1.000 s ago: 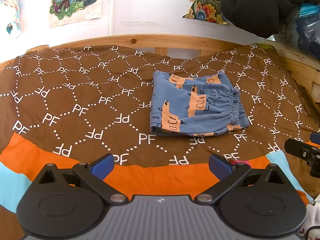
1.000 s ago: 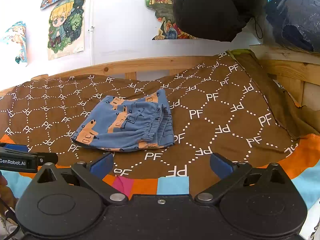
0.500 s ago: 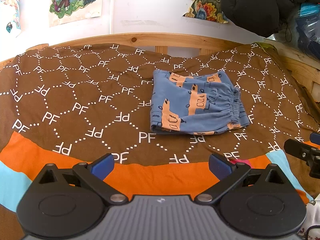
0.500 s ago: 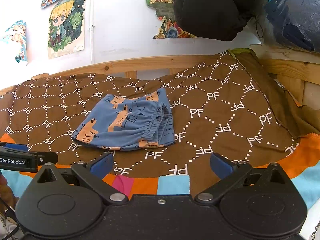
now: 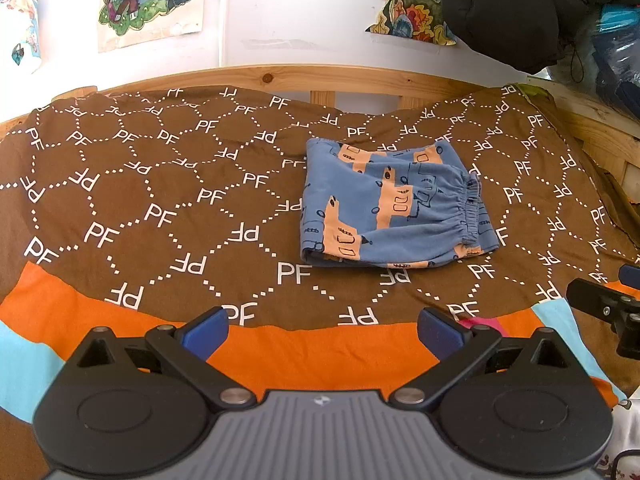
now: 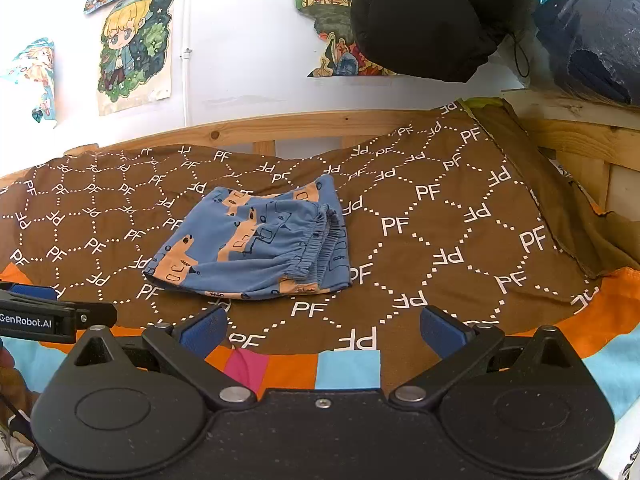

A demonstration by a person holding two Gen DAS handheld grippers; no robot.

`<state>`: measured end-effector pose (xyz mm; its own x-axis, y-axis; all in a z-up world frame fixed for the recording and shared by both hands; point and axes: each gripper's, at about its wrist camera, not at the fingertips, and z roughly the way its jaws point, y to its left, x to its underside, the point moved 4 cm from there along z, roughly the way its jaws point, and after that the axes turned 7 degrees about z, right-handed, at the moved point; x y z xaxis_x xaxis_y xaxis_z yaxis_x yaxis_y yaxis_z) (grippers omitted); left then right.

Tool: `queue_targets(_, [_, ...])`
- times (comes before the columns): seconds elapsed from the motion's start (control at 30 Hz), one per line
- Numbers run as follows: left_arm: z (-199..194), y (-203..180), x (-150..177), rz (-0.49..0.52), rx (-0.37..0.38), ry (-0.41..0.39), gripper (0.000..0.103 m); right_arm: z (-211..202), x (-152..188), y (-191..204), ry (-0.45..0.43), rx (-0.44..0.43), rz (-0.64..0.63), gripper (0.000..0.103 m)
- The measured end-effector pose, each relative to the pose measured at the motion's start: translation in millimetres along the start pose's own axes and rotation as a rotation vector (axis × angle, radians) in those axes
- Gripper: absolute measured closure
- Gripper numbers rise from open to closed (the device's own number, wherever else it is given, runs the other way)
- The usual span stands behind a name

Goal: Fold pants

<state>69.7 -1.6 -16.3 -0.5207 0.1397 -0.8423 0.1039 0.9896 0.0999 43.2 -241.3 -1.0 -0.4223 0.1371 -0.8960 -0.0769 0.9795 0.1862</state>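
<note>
1. Brown quilted bedspread (image 5: 168, 208) printed with white "PF" lettering and dotted hexagons, edged in orange, light blue and pink patches; spread across a bed backed by a pale wooden rail (image 5: 304, 78).
2. Black padded garment (image 6: 424, 16), hung against the white wall at upper right, beside cartoon posters (image 6: 134, 46).
3. Blue children's pants (image 5: 390, 206) with orange vehicle print and gathered elastic waistband; laid folded into a compact rectangle on the bedspread, waistband turned right, well apart from both grippers.
4. Left gripper (image 5: 322, 330), black with blue pads; jaws spread wide, nothing held, positioned above the orange border.
5. Right gripper (image 6: 322, 330), same build; jaws likewise spread wide and empty.
</note>
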Motion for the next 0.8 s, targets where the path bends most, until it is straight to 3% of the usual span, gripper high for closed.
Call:
queue_targets(0.27, [-0.9,-0.4,0.9,0.002,0.008,-0.002,0.000,0.4,0.0,0.2,0.001,0.000,-0.001,0.001])
queue_targets(0.4, [2.3,-0.6,2.2,-0.008,-0.027,0.059,0.000,0.4,0.1,0.0,0.002,0.000,-0.002,0.001])
queue_targets(0.5, [4.0,1.2,4.1,-0.031,0.011,0.085,0.000,0.9,1.6,0.7,0.003,-0.002,-0.005,0.001])
queue_targets(0.8, [4.0,5.4,4.0,-0.052,0.004,0.093,0.000,0.6,2.2,1.1,0.005,0.000,-0.005,0.001])
